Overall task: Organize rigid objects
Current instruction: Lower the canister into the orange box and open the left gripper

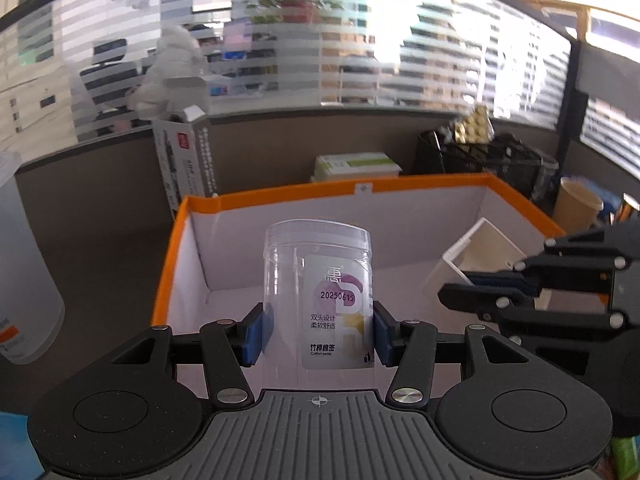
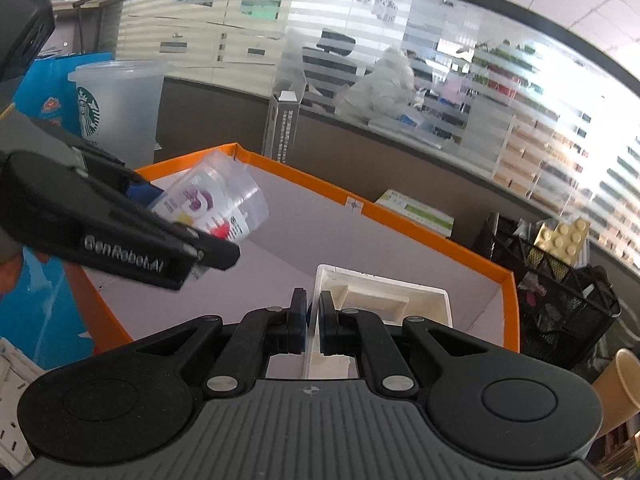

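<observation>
Left wrist view: the left gripper point(image 1: 318, 330) pinches a clear plastic jar point(image 1: 318, 280) with a printed label, blue pads pressed on both its sides, the jar upright over the near-left part of the orange-rimmed box point(image 1: 280, 196); ahead and to its right, the right gripper point(image 1: 460, 284) holds a white open container point(image 1: 480, 252) inside the same box. Right wrist view: the right gripper point(image 2: 313, 322) is pressed together on the thin left wall of the white open container point(image 2: 380, 296), directly ahead over the box floor, while the left gripper point(image 2: 188, 236) holds the clear plastic jar point(image 2: 216, 200) up to the left, above the orange-rimmed box point(image 2: 400, 220).
</observation>
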The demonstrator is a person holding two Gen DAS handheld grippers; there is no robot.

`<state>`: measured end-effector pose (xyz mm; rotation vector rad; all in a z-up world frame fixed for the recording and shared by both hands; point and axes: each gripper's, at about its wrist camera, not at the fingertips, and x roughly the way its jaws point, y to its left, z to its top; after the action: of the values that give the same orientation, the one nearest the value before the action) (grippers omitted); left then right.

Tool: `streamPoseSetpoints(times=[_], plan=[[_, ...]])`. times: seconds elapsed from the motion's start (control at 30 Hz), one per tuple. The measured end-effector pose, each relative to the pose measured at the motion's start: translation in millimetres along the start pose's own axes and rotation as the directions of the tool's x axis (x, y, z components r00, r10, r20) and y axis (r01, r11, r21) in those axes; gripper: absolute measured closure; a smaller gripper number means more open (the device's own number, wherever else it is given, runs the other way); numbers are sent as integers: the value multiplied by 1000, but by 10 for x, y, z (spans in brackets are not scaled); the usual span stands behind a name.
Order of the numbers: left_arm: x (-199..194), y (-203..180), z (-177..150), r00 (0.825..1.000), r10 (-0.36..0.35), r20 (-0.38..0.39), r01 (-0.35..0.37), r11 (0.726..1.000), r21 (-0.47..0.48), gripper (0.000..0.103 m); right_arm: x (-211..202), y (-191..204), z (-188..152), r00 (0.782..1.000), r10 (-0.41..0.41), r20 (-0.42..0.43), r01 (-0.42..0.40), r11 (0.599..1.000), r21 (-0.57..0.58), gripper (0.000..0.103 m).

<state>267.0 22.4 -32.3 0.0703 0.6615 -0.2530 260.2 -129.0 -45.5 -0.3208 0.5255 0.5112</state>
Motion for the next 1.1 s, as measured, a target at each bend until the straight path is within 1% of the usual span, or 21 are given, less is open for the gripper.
streamPoseSetpoints(times=[0.17, 0.23, 0.3, 0.4, 0.57, 0.7, 0.73, 0.83, 0.9, 0.93, 0.97, 1.0, 1.03, 1.07, 1.1], plan=[[46, -79, 4, 999, -16, -51, 18, 999, 50, 52, 55, -107, 0, 996, 81, -46, -77, 994, 82, 98], [51, -117, -10, 998, -5, -58, 9, 997, 77, 52, 85, -146, -2, 992, 112, -61, -104, 988, 116, 98], [73, -138, -24, 997, -4, -72, 10, 996, 89, 52, 98, -153, -6, 990, 126, -69, -116, 985, 130, 98], [125, -122, -40, 995, -19, -93, 26, 997, 69, 52, 123, -164, -8, 986, 143, -86, -129, 980, 150, 98], [188, -83, -59, 992, -42, -119, 46, 998, 32, 52, 124, -173, -8, 982, 155, -109, -137, 979, 153, 97], [183, -68, -65, 993, -38, -116, 40, 999, 17, 51, 101, -162, 0, 985, 136, -107, -120, 982, 148, 95], [171, -64, -66, 993, -35, -114, 37, 999, 16, 51, 90, -154, 6, 986, 129, -107, -113, 983, 143, 94], [103, -58, -61, 995, -20, -99, 22, 1000, 18, 46, 37, -138, 26, 988, 119, -100, -105, 985, 137, 90], [28, -48, -59, 996, -22, -89, 23, 1000, 14, 45, -12, -137, 46, 990, 113, -89, -101, 986, 135, 88], [-15, -47, -58, 997, -17, -81, 18, 1000, 14, 42, -52, -136, 58, 991, 107, -81, -95, 986, 133, 82], [-55, -46, -58, 997, -10, -73, 11, 1000, 14, 39, -94, -137, 68, 992, 100, -72, -90, 987, 133, 79], [-112, -43, -58, 998, -12, -60, 12, 1000, 11, 38, -137, -139, 77, 994, 94, -61, -85, 987, 134, 72], [-166, -41, -58, 999, -16, -50, 16, 1000, 4, 34, -191, -138, 85, 995, 89, -50, -81, 987, 136, 68], [-234, -39, -61, 999, -13, -38, 13, 1000, -3, 29, -254, -137, 92, 996, 83, -38, -77, 987, 138, 68], [-314, -39, -66, 1000, -10, -19, 10, 1000, -9, 26, -324, -132, 95, 997, 79, -25, -75, 988, 136, 68]])
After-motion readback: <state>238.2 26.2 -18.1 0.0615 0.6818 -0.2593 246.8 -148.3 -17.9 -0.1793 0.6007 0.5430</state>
